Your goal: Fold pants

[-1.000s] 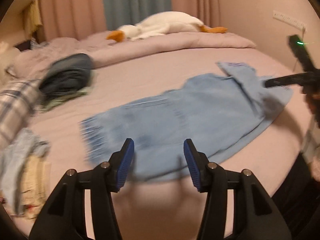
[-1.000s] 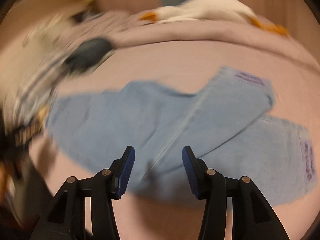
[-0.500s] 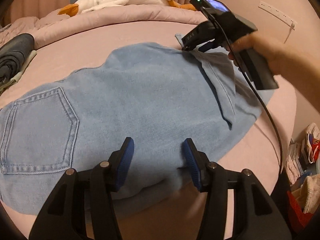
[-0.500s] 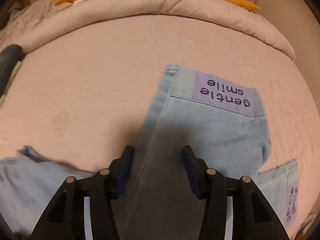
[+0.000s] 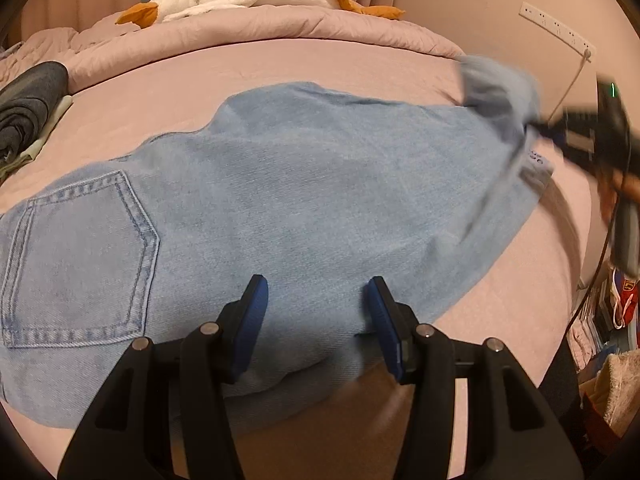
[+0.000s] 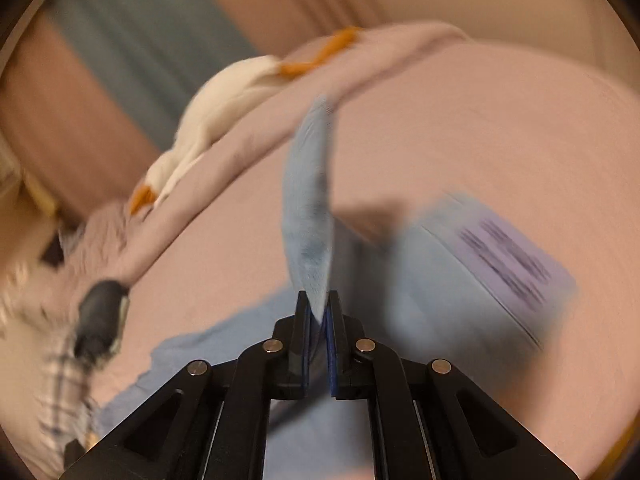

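Two grippers at work: right gripper (image 6: pixel 318 312) clamped tight on the jeans (image 5: pixel 300 200) hem, lower centre; left gripper (image 5: pixel 316 312) half-open, holding nothing, over denim. Blur hides the hem's lie, probably lifted; carry it toward the pocket (image 5: pixel 80 256) at left, keeping edges aligned.

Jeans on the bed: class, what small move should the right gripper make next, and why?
Probably carry the pinched hem across toward the waist end. The right gripper is shut on a leg end of the jeans, lifted off the bed, while the left gripper hovers open near the middle.
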Available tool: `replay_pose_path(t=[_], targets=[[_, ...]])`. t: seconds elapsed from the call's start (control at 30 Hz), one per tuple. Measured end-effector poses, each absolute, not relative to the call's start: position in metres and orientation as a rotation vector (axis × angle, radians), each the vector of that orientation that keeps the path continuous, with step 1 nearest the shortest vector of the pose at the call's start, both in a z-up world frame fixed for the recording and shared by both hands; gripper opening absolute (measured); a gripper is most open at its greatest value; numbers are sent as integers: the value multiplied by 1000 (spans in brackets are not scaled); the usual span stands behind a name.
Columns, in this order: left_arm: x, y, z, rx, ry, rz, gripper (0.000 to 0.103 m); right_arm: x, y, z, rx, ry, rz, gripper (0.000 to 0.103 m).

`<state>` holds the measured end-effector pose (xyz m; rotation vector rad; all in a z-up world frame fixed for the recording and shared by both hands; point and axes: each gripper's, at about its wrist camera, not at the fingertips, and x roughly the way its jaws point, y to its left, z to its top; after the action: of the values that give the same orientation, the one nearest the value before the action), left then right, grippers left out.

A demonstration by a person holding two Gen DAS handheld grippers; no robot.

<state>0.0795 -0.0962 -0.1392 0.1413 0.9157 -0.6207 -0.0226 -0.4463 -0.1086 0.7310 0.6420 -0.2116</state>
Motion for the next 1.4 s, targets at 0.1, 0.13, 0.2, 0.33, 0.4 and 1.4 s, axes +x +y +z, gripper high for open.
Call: replay_pose_path(t=[0.1, 0.13, 0.2, 0.33, 0.4, 1.4], targets=[[79, -98, -137, 166, 928, -598, 51, -47, -469, -162, 923, 706, -229, 11], [78, -97, -137, 172, 930, -589, 50, -57, -478, -180, 1046, 654, -182, 11], [78, -96, -137, 182, 933, -570, 43, -70, -482, -186, 1167, 568, -151, 11], [81, -88, -137, 180, 941, -540, 22, -64, -482, -181, 1167, 554, -160, 14], [83, -87, -137, 182, 947, -537, 16, -62, -488, -180, 1184, 546, -177, 15], [49, -53, -117, 128, 873, -538, 15, -73, -438, -166, 1061, 704, -39, 34]])
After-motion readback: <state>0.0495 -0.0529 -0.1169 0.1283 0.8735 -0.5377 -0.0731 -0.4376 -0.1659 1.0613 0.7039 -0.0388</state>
